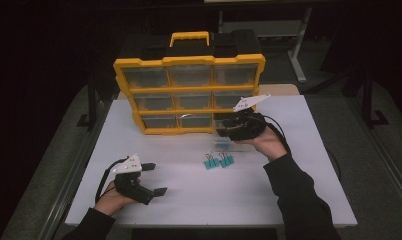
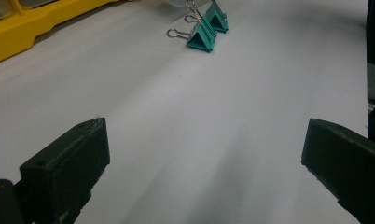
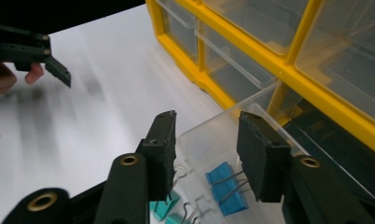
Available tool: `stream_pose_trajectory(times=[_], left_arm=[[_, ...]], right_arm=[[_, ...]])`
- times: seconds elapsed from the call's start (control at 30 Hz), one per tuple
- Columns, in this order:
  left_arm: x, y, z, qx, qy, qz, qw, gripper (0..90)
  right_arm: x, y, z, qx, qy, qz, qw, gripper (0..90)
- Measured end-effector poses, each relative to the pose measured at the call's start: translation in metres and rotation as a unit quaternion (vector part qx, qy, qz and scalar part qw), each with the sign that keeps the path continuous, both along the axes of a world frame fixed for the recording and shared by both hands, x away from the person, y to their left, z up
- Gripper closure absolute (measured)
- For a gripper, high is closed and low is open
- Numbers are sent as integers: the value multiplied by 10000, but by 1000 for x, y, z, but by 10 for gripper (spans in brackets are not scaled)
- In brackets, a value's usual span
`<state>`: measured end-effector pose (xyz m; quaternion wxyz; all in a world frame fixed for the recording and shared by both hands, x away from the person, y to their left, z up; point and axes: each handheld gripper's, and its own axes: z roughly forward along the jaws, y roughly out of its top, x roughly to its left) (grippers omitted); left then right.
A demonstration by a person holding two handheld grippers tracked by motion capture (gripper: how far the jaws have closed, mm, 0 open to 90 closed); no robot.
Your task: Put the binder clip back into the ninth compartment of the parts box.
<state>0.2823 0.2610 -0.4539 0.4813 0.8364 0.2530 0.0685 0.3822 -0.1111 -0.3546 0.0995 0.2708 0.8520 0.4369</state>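
A yellow organizer (image 1: 189,92) with clear drawers stands upright at the back of the white table (image 1: 289,170). Its bottom right slot (image 3: 325,140) gapes dark, and a clear drawer (image 3: 199,140) lies on the table in front of it. A blue binder clip (image 3: 225,186) rests inside that drawer. My right gripper (image 1: 223,131) hovers over the drawer, jaws open (image 3: 208,119), with nothing pressed between the pads. Two teal binder clips (image 1: 216,161) lie on the table just nearer. At the front left my left gripper (image 1: 158,178) rests open on the table, its jaws (image 2: 204,140) wide apart around bare surface.
The organizer's yellow frame (image 2: 17,37) runs along the far left of the left gripper view, and the teal clips (image 2: 202,37) lie ahead of those jaws. A black table frame and a grey floor surround the table.
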Motion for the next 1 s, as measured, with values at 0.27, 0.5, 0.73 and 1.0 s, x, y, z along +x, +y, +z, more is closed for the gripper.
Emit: stream_pose_trajectory(times=[0.27, 0.5, 0.73, 1.0], left_arm=[[-1, 0, 0, 7, -30, 19, 10000, 7], [-1, 0, 1, 6, -50, 28, 10000, 7], [-1, 1, 1, -4, -51, 38, 10000, 7], [-1, 1, 1, -12, -54, 48, 10000, 7]], right_arm=[[-14, -4, 5, -30, 29, -68, 10000, 468], [-27, -11, 5, -19, 41, -89, 10000, 417], [-40, -14, 1, -77, 70, -81, 9999, 374], [-54, -16, -12, -127, 146, -105, 9998, 329]])
